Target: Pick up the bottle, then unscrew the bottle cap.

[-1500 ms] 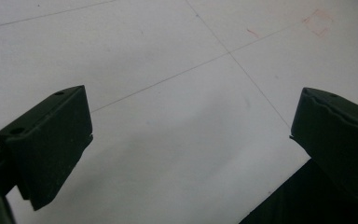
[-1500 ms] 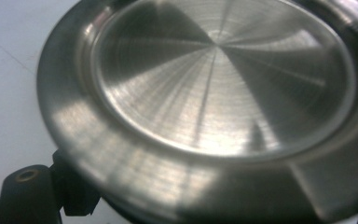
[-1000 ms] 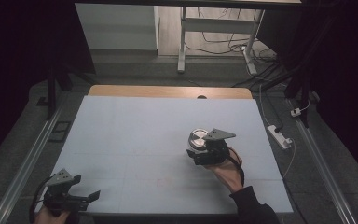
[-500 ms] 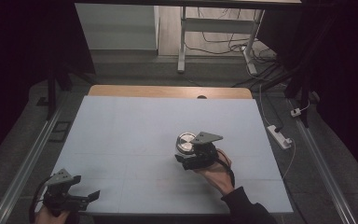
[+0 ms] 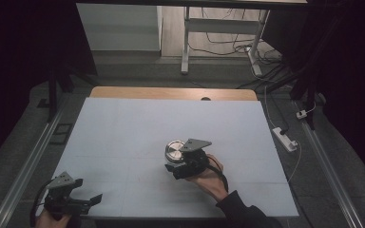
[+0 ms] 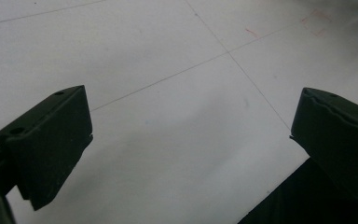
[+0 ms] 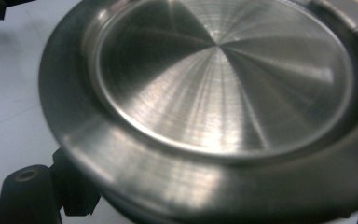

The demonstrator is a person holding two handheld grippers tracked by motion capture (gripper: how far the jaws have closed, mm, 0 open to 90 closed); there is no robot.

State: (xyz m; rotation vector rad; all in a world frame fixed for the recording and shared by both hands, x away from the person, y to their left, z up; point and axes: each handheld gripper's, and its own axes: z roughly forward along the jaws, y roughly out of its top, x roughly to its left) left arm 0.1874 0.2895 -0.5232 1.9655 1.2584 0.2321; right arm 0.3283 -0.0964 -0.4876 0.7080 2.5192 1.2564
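Right tongs (image 5: 175,160): my jaws are clamped on the near rim of a round steel dish (image 5: 174,150). From the right gripper view the dish (image 7: 223,93) is brushed metal with fine radial sheen, a flat recessed centre and a broad raised rim; it sits slightly tilted in my grip, just over the middle of the surface (image 5: 123,128). One black jaw shows under the rim at lower left in that view.

Left tongs (image 5: 89,201): jaws spread wide, nothing between them, at the near left corner of the surface. The left gripper view shows matte black blocky jaws (image 6: 186,135) over pale, smooth surface with thin seam lines and faint red marks.

Beyond: a wooden edge (image 5: 171,93) along the far side, a white power strip (image 5: 285,138) on the floor at right.
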